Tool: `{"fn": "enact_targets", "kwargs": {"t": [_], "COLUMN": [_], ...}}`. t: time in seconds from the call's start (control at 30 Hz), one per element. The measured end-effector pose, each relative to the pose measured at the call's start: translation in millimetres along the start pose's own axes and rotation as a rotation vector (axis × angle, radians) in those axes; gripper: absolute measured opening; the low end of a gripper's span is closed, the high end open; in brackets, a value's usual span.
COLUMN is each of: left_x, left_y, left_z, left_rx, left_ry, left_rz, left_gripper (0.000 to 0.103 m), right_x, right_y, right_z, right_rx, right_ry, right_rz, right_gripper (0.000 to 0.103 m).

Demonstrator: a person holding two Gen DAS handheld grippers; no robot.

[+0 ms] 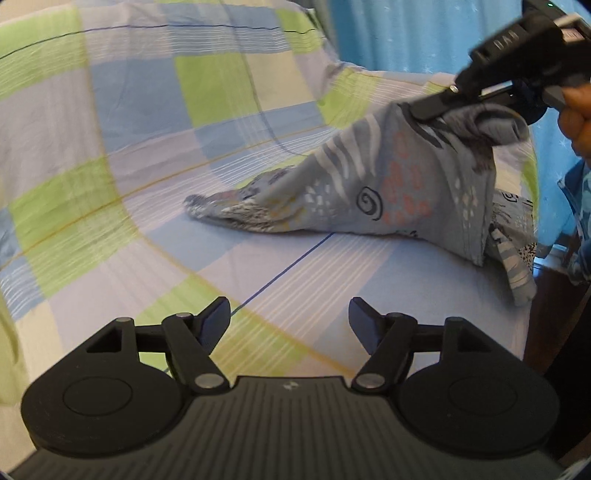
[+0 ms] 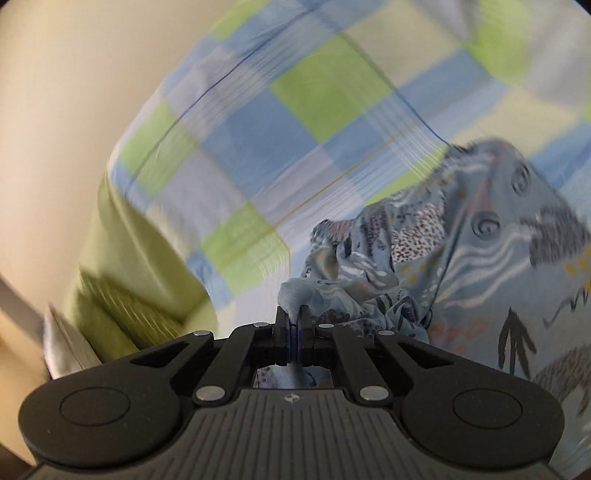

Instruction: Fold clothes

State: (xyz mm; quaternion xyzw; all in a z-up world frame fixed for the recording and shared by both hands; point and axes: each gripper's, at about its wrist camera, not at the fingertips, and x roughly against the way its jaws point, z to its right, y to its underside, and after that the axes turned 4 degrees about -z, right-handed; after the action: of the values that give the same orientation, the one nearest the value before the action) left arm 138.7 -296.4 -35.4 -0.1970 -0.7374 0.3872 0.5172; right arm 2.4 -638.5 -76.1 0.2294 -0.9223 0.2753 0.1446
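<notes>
Here, the bed (image 1: 110,155) is covered by a checked sheet (image 1: 229,85) of blue, green and pale lilac squares. On it lies the garment (image 1: 399,184), a grey-blue piece of clothing printed with spirals, wavy white lines, coral patches and dark marks. One end of the garment trails on the sheet toward the middle of the bed; the other end is lifted off the sheet in a peak near the bed's right edge. The right gripper (image 1: 417,112) has its fingers pressed together on a bunched fold at that raised end; in the right wrist view the same gripper (image 2: 294,317) shows cloth pinched between its closed pads and cloth drooping below them. A hand (image 1: 576,114) grasps the handle of the right gripper at the frame edge. The left gripper (image 1: 290,314) hangs above the bare sheet near the viewer, well apart from the garment, its fingers spread wide and holding nothing. A blue curtain (image 1: 406,33) hangs behind the bed.
</notes>
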Motion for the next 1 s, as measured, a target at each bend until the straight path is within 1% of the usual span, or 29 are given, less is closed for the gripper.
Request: {"fn": "enact_targets", "kwargs": {"t": [0.07,0.13,0.2,0.27,0.37,0.4,0.47,0.53,0.6,0.63,0.67,0.7,0.73,0.77,0.8,0.87,0.93,1.0], "left_x": [-14.2,-26.8,-30.7,-29.0,-22.9,-21.1,-17.8,-21.9,-34.3,-40.8,-47.8,-54.0,-57.5,-57.5,-53.7,-38.6,-16.3,14.6], "left_y": [-9.8,-19.5,-27.9,-33.5,-38.6,-39.7,-41.2,-43.2,-45.8,-47.1,-48.4,-49.5,-49.9,-49.1,-47.3,-42.6,-37.1,-32.2], "left_z": [13.2,25.4,35.9,48.3,65.7,69.8,75.5,86.7,97.7,103.1,107.2,109.6,109.8,107.4,102.8,88.3,70.8,52.8], "left_rx": [-0.033,-0.063,-0.069,-0.089,-0.127,-0.119,-0.070,-0.041,-0.043,-0.046,-0.048,-0.052,-0.059,-0.061,-0.059,-0.066,-0.093,-0.129], "left_ry": [0.010,0.028,0.095,0.163,0.226,0.251,0.310,0.344,0.340,0.336,0.325,0.305,0.281,0.256,0.234,0.185,0.103,-0.003], "left_rz": [0.017,0.026,0.046,0.073,0.098,0.103,0.108,0.091,0.061,0.046,0.026,0.005,-0.008,-0.011,-0.008,0.010,0.030,0.059], "left_gripper": [0.067,0.067,0.067,0.068,0.070,0.071,0.075,0.075,0.071,0.063,0.043,0.033,0.017,0.005,0.000,0.000,0.000,0.000], "right_x": [4.9,9.5,15.5,21.0,29.6,32.8,35.3,35.5,36.3,36.1,35.8,36.2,37.5,38.8,40.1,41.9,39.2,28.5], "right_y": [-3.4,-5.3,-8.5,-12.1,-17.6,-18.8,-19.8,-18.5,-16.1,-15.1,-14.2,-13.6,-13.2,-13.0,-13.0,-12.4,-8.7,1.7], "right_z": [19.5,32.4,42.1,45.1,46.4,47.0,48.7,50.4,50.2,49.6,48.9,48.2,47.8,47.5,47.2,46.3,43.6,33.5], "right_rx": [-0.124,-0.210,-0.258,-0.269,-0.268,-0.271,-0.273,-0.279,-0.283,-0.282,-0.281,-0.278,-0.276,-0.273,-0.271,-0.263,-0.249,-0.199], "right_ry": [-0.061,-0.102,-0.129,-0.152,-0.163,-0.164,-0.160,-0.159,-0.164,-0.166,-0.168,-0.166,-0.164,-0.160,-0.156,-0.149,-0.145,-0.127], "right_rz": [0.024,0.045,0.066,0.080,0.106,0.116,0.120,0.116,0.112,0.110,0.108,0.106,0.105,0.104,0.103,0.096,0.065,-0.008], "right_gripper": [0.004,0.003,0.003,0.004,0.004,0.004,0.004,0.004,0.004,0.004,0.004,0.004,0.004,0.004,0.004,0.004,0.005,0.008]}}
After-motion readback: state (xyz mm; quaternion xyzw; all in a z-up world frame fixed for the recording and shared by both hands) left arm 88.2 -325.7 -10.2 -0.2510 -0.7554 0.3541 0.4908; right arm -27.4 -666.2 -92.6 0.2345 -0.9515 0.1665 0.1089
